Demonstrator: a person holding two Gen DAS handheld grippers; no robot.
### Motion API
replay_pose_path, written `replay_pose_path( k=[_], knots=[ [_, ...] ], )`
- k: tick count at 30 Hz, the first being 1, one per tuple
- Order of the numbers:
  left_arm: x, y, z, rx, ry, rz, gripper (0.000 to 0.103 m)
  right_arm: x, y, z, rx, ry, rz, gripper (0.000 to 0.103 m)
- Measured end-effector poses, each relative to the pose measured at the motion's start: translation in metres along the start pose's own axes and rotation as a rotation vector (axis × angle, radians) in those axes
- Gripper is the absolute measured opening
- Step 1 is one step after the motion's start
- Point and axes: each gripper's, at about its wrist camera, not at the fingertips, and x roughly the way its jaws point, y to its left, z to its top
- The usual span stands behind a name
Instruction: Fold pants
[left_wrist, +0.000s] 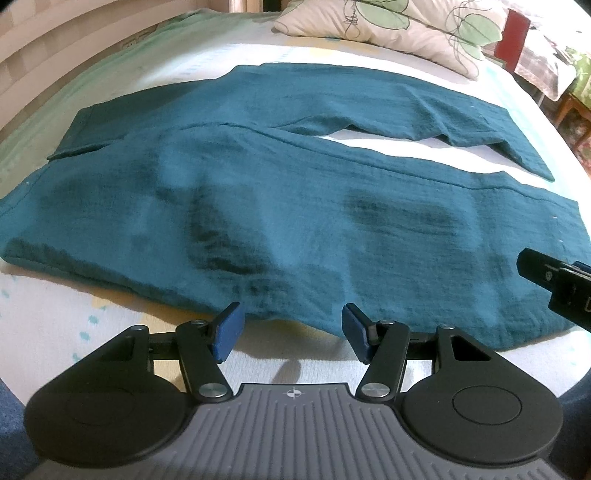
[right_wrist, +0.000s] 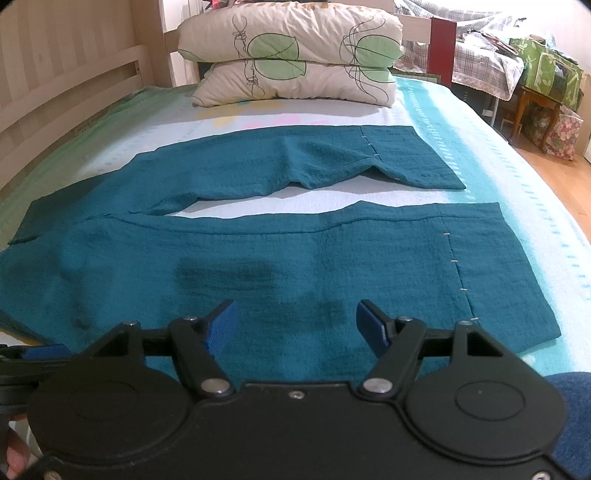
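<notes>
Claws both wide open, empty: left claw (left_wrist: 291, 334) at near hem edge, right claw (right_wrist: 297, 326) over near leg. Teal pants (right_wrist: 295, 258) lie flat on bed (right_wrist: 517, 177), long axis running left-right w/ waist left, legs split apart. Fabric crinkled, unfolded.

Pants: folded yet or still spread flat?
Spread flat. The teal pants lie open on the bed, both legs side by side with a strip of sheet showing between them; no leg is laid over the other.
</notes>
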Motion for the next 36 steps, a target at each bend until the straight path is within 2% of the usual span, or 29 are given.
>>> replay_pose_path(
  k=[36],
  knots=[
    [0.0012,-0.0001,0.0016,-0.005,0.015,0.008,0.057,-0.0005,0.0013,0.0005,0.0,0.003,0.002,0.073]
  ],
)
